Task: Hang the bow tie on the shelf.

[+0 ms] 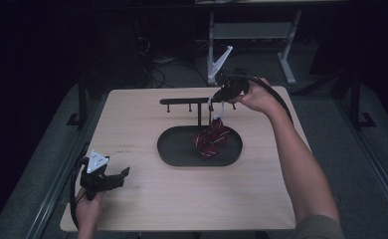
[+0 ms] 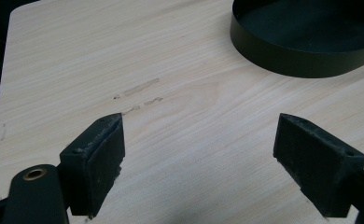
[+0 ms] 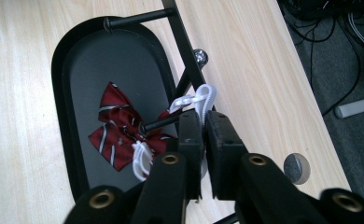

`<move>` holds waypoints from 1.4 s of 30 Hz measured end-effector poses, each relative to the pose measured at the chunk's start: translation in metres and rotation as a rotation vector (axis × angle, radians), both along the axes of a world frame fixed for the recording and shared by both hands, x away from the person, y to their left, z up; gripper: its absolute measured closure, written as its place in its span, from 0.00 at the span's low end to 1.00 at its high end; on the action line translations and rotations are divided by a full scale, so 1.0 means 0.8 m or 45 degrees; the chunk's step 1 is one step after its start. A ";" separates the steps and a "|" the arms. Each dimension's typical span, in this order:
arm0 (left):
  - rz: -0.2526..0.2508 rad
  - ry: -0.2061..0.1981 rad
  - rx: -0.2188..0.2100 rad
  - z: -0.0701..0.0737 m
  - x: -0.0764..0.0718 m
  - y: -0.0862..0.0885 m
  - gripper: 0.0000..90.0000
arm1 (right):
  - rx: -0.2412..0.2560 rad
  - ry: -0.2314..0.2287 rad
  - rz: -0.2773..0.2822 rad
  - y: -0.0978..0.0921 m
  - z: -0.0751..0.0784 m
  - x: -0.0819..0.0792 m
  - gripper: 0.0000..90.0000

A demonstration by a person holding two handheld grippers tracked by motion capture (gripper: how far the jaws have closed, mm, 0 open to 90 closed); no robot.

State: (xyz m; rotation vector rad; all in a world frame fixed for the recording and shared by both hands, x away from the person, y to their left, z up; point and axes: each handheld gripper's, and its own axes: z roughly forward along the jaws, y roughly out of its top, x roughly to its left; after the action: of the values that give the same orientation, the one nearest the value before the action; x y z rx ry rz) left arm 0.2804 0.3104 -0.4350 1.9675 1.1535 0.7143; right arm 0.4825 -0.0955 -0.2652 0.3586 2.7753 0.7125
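Observation:
A dark red bow tie [image 1: 211, 139] with pale stripes hangs just above or rests on a black oval tray [image 1: 167, 149], held up by its white strap [image 1: 216, 110]. Over the tray stands a black rack [image 1: 187, 101] with a horizontal bar and short pegs. My right gripper [image 1: 222, 97] is at the bar's right end. In the right gripper view the right gripper [image 3: 203, 116] is shut on the white strap [image 3: 201, 98] beside the bar [image 3: 180, 32], with the bow tie [image 3: 119, 130] below over the tray [image 3: 63, 60]. My left gripper [image 1: 120, 177] sits low at the table's front left. Its jaws [image 2: 199, 140] are wide open over bare wood.
The tray's wall [image 2: 287, 60] lies ahead and right of the left gripper. The wooden table [image 1: 147, 209] has bare surface in front and to the left. A round grommet [image 3: 296, 168] sits near the table's right edge. Dark floor, cables and a metal stand [image 1: 217, 64] lie beyond.

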 end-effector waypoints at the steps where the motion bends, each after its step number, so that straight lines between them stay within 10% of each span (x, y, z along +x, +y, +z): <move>1: 0.000 0.005 0.002 0.000 0.000 0.000 0.18 | 0.000 0.001 -0.002 0.000 -0.001 0.000 0.92; 42: -0.001 -0.001 0.004 0.001 -0.003 -0.001 0.18 | 0.046 0.102 0.017 -0.023 -0.006 -0.016 0.78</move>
State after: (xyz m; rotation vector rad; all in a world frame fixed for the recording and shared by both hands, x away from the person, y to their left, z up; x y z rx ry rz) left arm 0.2781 0.3092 -0.4339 1.9704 1.1518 0.7167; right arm 0.4696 -0.1139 -0.2703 0.3842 2.8459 0.7685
